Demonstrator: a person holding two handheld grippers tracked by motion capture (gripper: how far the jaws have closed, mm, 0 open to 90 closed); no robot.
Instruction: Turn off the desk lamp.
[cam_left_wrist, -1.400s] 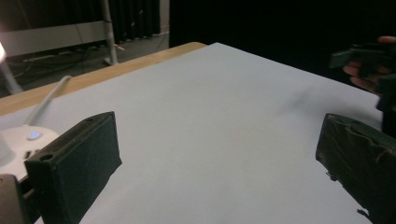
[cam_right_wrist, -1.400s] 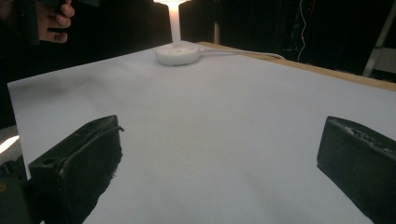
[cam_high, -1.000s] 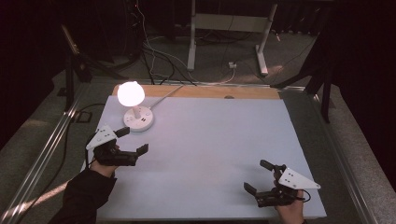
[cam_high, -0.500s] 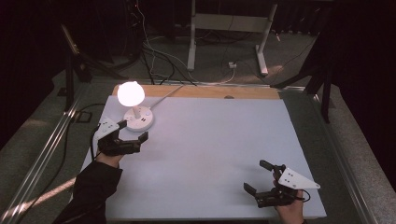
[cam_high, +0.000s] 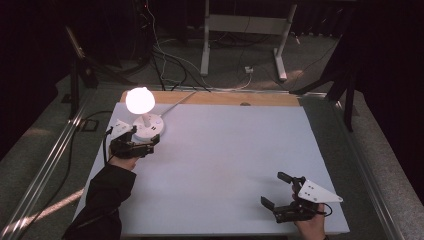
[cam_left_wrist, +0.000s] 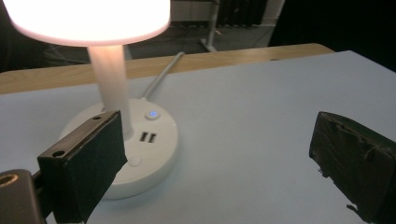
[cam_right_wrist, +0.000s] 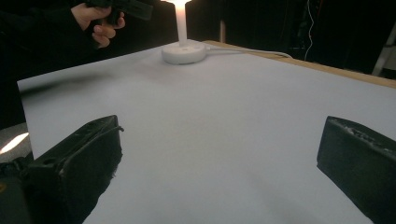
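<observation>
No readable text anywhere here, no brand, no number, no label. Closest thing to a sign is a small blue-lit mark on a button on the lamp base, too tiny to make out.

Left tongs far forward, jaws spread (empty) — right tongs low near body, jaws wide apart.

White lamp, glowing warm; pale, perhaps bluish table; black-jawed hand-held grippers.
</observation>
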